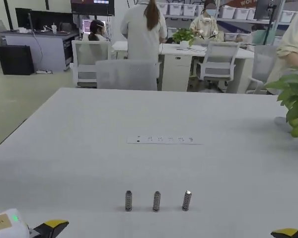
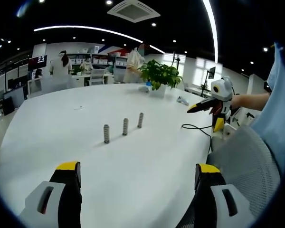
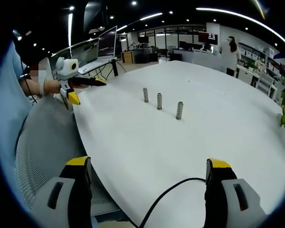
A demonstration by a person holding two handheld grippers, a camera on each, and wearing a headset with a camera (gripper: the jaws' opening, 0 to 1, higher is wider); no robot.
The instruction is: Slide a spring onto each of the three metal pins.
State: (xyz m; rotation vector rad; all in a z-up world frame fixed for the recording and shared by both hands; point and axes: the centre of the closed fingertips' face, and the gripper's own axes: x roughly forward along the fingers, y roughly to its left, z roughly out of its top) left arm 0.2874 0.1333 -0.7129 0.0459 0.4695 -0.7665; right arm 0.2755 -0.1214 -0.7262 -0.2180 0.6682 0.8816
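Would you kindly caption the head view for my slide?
Three springs stand upright in a row on a pale table.

Red sign (image 1: 246, 4): white letters "wor" can be made out at the top edge; the rest is cut off.
Paper strip (image 1: 164, 140) on the table (image 1: 64, 148): small dark print is seen, too small to be read.
Wall screen (image 2: 39, 61): bright figures are shown, too blurred to be read.

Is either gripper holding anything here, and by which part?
Nothing is held: left gripper and right gripper both stand open, away from the three pins.
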